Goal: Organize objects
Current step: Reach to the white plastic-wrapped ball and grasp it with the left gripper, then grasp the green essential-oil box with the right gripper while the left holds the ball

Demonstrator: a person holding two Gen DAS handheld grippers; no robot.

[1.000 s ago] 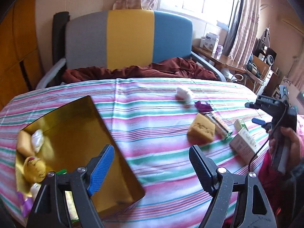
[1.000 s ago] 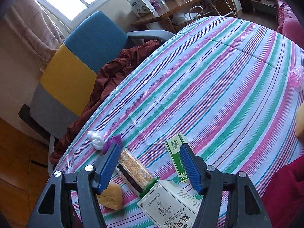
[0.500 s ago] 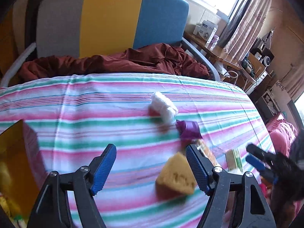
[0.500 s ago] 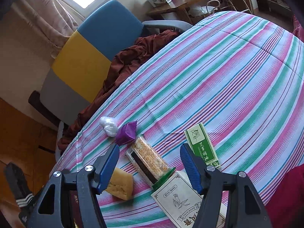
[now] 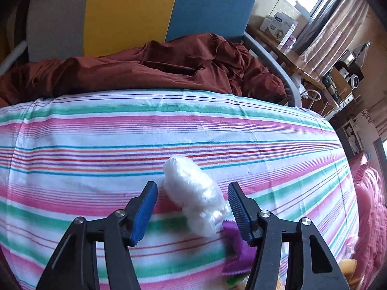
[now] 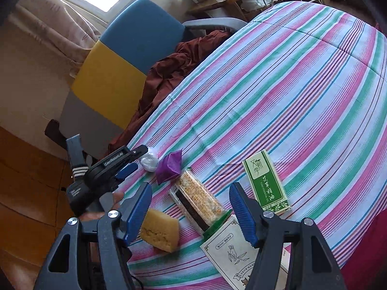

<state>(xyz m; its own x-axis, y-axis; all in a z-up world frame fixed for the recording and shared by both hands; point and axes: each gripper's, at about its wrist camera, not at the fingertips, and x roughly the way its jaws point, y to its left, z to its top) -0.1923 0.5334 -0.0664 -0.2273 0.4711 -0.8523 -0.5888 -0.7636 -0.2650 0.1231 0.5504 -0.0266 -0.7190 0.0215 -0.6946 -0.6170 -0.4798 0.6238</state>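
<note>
A white fluffy bundle (image 5: 193, 193) lies on the striped tablecloth (image 5: 96, 145). My left gripper (image 5: 192, 188) straddles it with its jaws closing; a gap still shows beside the left pad. A purple packet (image 5: 238, 249) lies just behind the right finger. In the right wrist view the left gripper (image 6: 134, 160) reaches the same white bundle (image 6: 150, 160) beside the purple packet (image 6: 169, 166). My right gripper (image 6: 190, 187) hovers open above a corn snack bar (image 6: 198, 198), holding nothing. Around it lie a yellow sponge (image 6: 160, 232), a green box (image 6: 266, 181) and a white box (image 6: 232, 253).
A chair with a grey, yellow and blue back (image 5: 130, 12) stands past the table's far edge, with maroon cloth (image 5: 145, 70) heaped on its seat. A wooden desk (image 5: 285, 48) with boxes stands at the back right. Pink fabric (image 5: 370, 205) borders the table on the right.
My left gripper swept right, away from the gold tray, and came down over the white bundle with its jaws narrowing. The right gripper stayed almost in place.
</note>
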